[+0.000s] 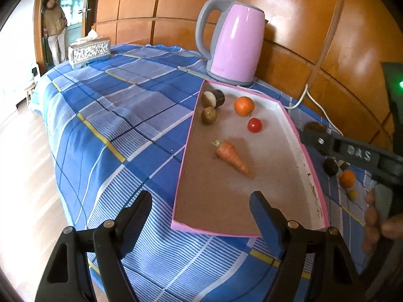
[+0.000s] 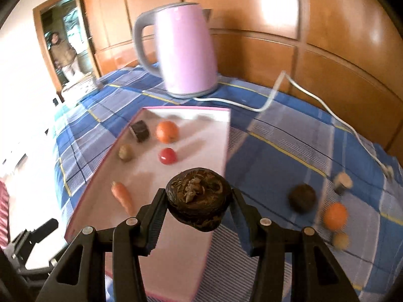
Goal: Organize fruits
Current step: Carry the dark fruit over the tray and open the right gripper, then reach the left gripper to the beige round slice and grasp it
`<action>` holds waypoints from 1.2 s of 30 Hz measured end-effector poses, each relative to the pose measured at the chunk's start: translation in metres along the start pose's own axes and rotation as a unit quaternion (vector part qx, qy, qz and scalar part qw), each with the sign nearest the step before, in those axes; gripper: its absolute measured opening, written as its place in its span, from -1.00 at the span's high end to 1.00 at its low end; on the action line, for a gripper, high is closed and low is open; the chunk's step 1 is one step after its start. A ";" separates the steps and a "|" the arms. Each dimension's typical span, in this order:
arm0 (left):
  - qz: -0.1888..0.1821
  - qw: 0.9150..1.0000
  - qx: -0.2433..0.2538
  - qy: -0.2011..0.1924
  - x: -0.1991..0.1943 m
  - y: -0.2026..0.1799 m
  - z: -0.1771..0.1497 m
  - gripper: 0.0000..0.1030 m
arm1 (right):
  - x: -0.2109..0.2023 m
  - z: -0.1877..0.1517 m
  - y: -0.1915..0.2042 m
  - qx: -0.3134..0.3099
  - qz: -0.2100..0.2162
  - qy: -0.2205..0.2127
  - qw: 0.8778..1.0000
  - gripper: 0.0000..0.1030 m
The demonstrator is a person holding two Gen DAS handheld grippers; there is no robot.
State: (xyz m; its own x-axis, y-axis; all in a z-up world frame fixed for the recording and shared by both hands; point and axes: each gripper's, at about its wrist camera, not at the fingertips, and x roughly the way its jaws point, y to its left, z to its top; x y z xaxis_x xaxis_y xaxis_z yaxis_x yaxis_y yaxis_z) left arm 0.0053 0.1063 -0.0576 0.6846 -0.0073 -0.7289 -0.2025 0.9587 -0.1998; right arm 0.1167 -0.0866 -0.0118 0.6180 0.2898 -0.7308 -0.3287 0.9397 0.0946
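Note:
A pink-rimmed shallow box (image 1: pixel 287 115) (image 2: pixel 221 136) lies on the blue plaid cloth. In it are a carrot (image 1: pixel 233 157) (image 2: pixel 123 197), a red tomato (image 1: pixel 254 125) (image 2: pixel 167 155), an orange (image 1: pixel 243 106) (image 2: pixel 167 131), a kiwi (image 1: pixel 208 115) (image 2: pixel 125 152) and a dark cut cylinder (image 1: pixel 214 98) (image 2: pixel 139 130). My right gripper (image 2: pixel 199 201) is shut on a dark brown round fruit (image 2: pixel 199 198) above the box's right edge; it shows in the left wrist view (image 1: pixel 313 136). My left gripper (image 1: pixel 201 209) is open and empty over the box's near end.
A pink kettle (image 1: pixel 231 42) (image 2: pixel 183 50) stands behind the box, its white cord (image 2: pixel 314 100) trailing right. On the cloth right of the box lie a dark fruit (image 2: pixel 302 197), an orange (image 2: pixel 335 215), a small yellow fruit (image 2: pixel 340 240) and a cut piece (image 2: pixel 342 182). A tissue box (image 1: pixel 89 51) sits far left.

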 end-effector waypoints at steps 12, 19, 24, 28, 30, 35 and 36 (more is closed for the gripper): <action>0.004 1.000 -0.005 0.011 0.007 0.005 -0.002 -0.56 | 0.037 0.014 0.018 -0.011 0.006 0.025 1.000 -0.10; 0.000 1.000 -0.001 0.009 0.006 0.002 -0.001 -0.56 | 0.007 0.002 -0.006 0.019 0.009 -0.008 1.000 -0.26; -0.009 1.000 0.011 0.006 0.002 -0.004 -0.002 -0.56 | -0.032 -0.025 -0.051 0.056 -0.053 -0.043 0.996 -0.26; -0.020 0.999 0.027 -0.001 -0.003 -0.013 0.000 -0.56 | -0.060 -0.058 -0.104 0.109 -0.135 -0.049 0.984 -0.26; -0.025 0.999 0.037 -0.004 -0.005 -0.020 0.002 -0.56 | -0.075 -0.079 -0.138 0.153 -0.185 -0.049 0.970 -0.26; -0.042 0.997 0.068 -0.001 -0.007 -0.039 0.007 -0.56 | -0.114 -0.137 -0.225 0.286 -0.317 -0.037 0.904 -0.27; -0.048 0.996 0.077 -0.001 -0.007 -0.045 0.008 -0.56 | -0.121 -0.148 -0.241 0.312 -0.341 -0.035 0.886 -0.26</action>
State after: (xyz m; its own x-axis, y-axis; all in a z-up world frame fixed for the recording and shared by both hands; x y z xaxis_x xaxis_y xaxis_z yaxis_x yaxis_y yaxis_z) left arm 0.0152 0.0655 -0.0382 0.6964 -0.1007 -0.7106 -0.0258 0.9860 -0.1650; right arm 0.0152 -0.3750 -0.0463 0.5706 -0.3942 -0.7205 0.5843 0.8113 0.0189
